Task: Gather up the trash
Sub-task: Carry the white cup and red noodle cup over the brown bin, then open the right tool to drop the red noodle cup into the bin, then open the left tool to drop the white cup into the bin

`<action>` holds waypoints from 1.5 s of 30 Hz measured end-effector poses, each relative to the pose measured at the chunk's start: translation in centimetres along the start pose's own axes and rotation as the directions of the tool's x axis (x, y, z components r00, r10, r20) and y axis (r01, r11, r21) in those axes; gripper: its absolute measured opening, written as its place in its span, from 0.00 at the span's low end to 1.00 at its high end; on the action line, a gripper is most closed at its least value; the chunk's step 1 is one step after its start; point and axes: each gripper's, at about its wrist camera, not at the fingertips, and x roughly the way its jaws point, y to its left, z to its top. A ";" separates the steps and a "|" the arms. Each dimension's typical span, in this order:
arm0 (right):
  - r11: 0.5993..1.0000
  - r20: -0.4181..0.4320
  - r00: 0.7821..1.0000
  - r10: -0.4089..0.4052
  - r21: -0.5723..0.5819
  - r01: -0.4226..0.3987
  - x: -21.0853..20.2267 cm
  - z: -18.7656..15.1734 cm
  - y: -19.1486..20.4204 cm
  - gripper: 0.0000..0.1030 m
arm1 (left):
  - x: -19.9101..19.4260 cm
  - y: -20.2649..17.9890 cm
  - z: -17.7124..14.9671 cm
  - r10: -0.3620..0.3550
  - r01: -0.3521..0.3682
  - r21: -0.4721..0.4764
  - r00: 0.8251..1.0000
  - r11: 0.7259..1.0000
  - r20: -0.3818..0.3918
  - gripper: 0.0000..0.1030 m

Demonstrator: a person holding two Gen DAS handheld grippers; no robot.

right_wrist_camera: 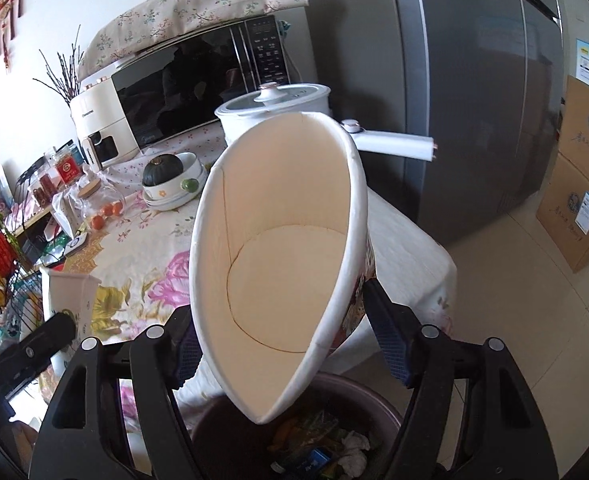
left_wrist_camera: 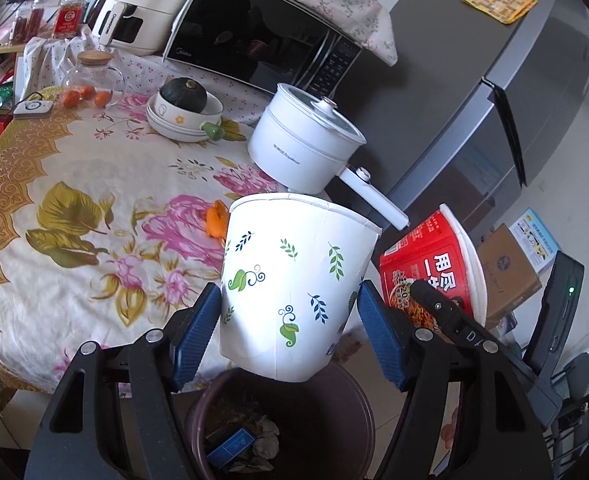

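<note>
Both cups are up over the bin, and this is the drop zone. The left gripper (left_wrist_camera: pixel 290 320) has its blue pads pinching the paper cup (left_wrist_camera: pixel 298 280), the white one with the leaf print, one pad on each flank near its base. The cup stands nearly upright, its long axis running from 6 o'clock up to 12 with a lean toward 1, its mouth at the top. Straight below at 6 o'clock sits the trash bin (left_wrist_camera: pixel 358 408), dark brown and round, with crumpled paper and a blue packet already inside.

Over on the right wrist view, the right gripper (right_wrist_camera: pixel 282 344) squeezes the noodle cup (right_wrist_camera: pixel 278 248) hard enough to flatten its rim to a teardrop. Its mouth faces back at the camera, its lowest lip pointing to 6 o'clock and hanging just over the bin's rim. From the left camera the noodle cup shows red at 3 o'clock, close beside the paper cup but apart from it.

Which goes first? The noodle cup looks the better bet, its lip nearer the opening. The table (left_wrist_camera: pixel 94 208) edge presses in from 9 o'clock and the fridge (left_wrist_camera: pixel 494 80) stands at 1 o'clock, so the clear room is straight down. A sideways drift risks a cup catching the rim and bouncing to the floor.
</note>
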 end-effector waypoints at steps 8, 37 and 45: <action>0.999 -0.081 0.996 -0.045 0.023 0.047 -1.0 -4.7 -3.2 0.66 | 0.4 -1.8 -3.0 0.002 0.001 0.042 0.998 0.999 -0.069 0.67; 0.974 -0.080 0.981 -0.178 0.130 0.188 -2.8 -8.0 -9.8 0.92 | 4.5 -5.9 -8.2 0.038 0.007 0.163 0.961 0.987 -0.275 0.69; 0.974 -0.113 0.977 -0.182 0.117 0.195 -1.7 -8.2 -9.7 0.93 | 5.6 -5.1 -8.4 0.056 -0.011 0.149 0.954 0.989 -0.296 0.72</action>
